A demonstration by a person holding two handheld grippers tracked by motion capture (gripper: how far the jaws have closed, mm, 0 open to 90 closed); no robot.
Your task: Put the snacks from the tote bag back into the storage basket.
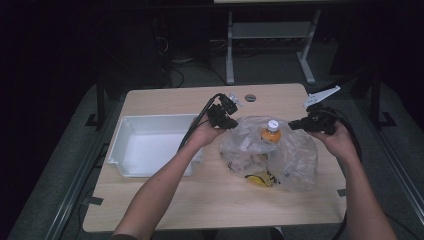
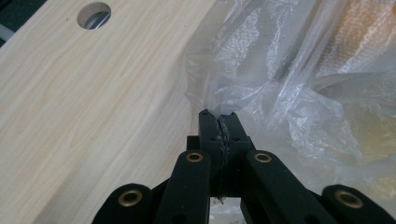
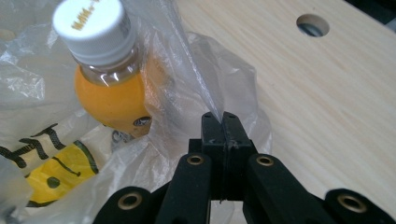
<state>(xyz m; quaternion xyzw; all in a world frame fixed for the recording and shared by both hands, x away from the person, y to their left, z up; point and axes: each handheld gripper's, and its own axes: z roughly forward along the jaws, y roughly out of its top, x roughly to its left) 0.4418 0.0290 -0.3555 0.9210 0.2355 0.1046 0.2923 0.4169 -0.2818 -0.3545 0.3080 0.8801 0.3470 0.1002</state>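
1. Tongs first, left to right: left gripper point(image 1: 226, 119) is clamped on the left edge of the clear plastic bag point(image 1: 295, 160) – in the left gripper view its jaws are pressed together with film pinched at the tips point(image 2: 219, 122). Right gripper point(image 1: 306, 123) is the same on the opposite edge, jaws together on a thin fold of film point(image 3: 219, 122).
2. Bag sits on the wooden table point(image 1: 210, 200), right of the white bin point(image 1: 131, 150), between the two grippers. Each tong holds one side of the mouth, so the opening is stretched between them.
3. Contents: orange bottle point(image 1: 271, 132) with a white cap point(image 3: 91, 28), upright in the mouth about midway between the tongs, nearer the right one in the right gripper view. Yellow printed packet point(image 3: 56, 175) lies lower in the bag, on the person's side of the bottle.
4. Step in hand, as I read it: holding the bag open or carrying it by its rim.
5. Doing it well – keep both pinches firm and level, since the film is thin and only a small fold sits in each jaw. Uneven pull could slip one side out or tip the bottle.
6. Move both hands together, keep the mouth taut but not stretched hard, and keep the bottle centred so it doesn't roll out towards the bin side.
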